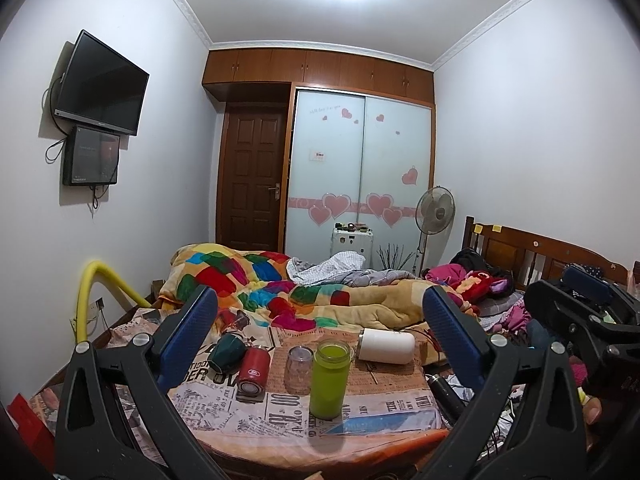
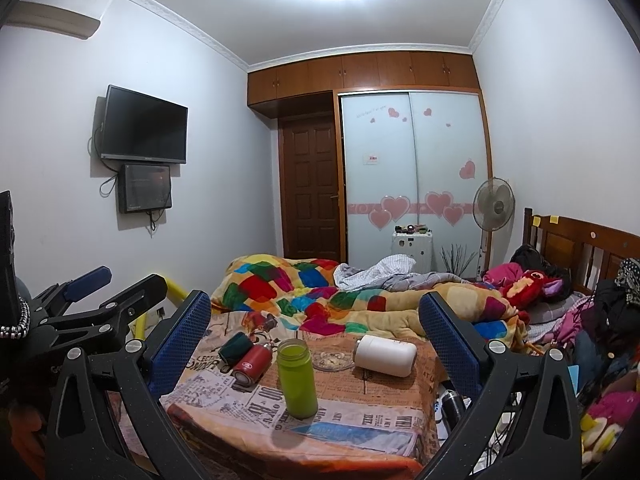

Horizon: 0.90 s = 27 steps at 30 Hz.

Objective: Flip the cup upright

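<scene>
the white cup [image 1: 387, 345] lies on its side on the newsprint-patterned cloth [image 1: 360, 404], toward the far right of the covered surface. its long axis runs roughly left to right across the view, with its metal-rimmed end pointing left and the rounded end pointing right. in the right wrist view the same cup [image 2: 386, 351] lies just right of a shallow glass dish [image 2: 332, 360] that has some small pale bits in it.

a green bottle [image 1: 329, 378] stands upright near the front middle, holding green liquid almost to the top. just left of it stands a clear glass jar [image 1: 299, 368]; what it holds cannot be told. farther left a red flask [image 1: 253, 370] and a dark green mug [image 1: 226, 350] both lie on their sides, touching each other.

the left gripper [image 1: 320, 312] has its blue pads spread wide and grips nothing. the right gripper [image 2: 316, 316] is likewise spread wide with nothing between its pads. both hover short of the cups, well apart from the white cup.
</scene>
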Each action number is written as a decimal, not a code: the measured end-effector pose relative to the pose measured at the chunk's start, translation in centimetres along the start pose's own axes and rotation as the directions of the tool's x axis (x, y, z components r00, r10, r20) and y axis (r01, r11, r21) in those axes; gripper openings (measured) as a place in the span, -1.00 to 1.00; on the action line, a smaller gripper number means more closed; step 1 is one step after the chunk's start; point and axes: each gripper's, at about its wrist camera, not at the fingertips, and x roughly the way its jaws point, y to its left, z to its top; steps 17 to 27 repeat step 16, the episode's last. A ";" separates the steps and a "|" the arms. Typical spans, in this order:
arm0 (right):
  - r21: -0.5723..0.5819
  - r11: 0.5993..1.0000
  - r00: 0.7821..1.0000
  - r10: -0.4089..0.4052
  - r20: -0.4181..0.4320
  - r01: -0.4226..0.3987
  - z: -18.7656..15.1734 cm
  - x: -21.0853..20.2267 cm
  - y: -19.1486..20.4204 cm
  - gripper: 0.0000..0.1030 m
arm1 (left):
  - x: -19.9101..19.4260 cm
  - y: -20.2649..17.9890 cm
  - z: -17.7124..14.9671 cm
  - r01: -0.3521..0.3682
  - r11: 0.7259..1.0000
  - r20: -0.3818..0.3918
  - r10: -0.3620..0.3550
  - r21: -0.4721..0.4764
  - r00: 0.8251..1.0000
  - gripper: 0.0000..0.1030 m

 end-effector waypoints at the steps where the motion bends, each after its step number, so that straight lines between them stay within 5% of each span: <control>1: 0.000 1.000 1.000 0.002 0.000 -0.002 0.0 0.1 0.0 1.00 | 0.0 0.0 0.0 0.001 1.000 -0.001 -0.001 0.000 1.000 0.99; 27: -0.014 1.000 1.000 0.001 -0.018 -0.001 -0.1 0.6 0.7 1.00 | 0.0 0.6 -0.8 0.006 1.000 -0.014 -0.006 -0.002 1.000 0.99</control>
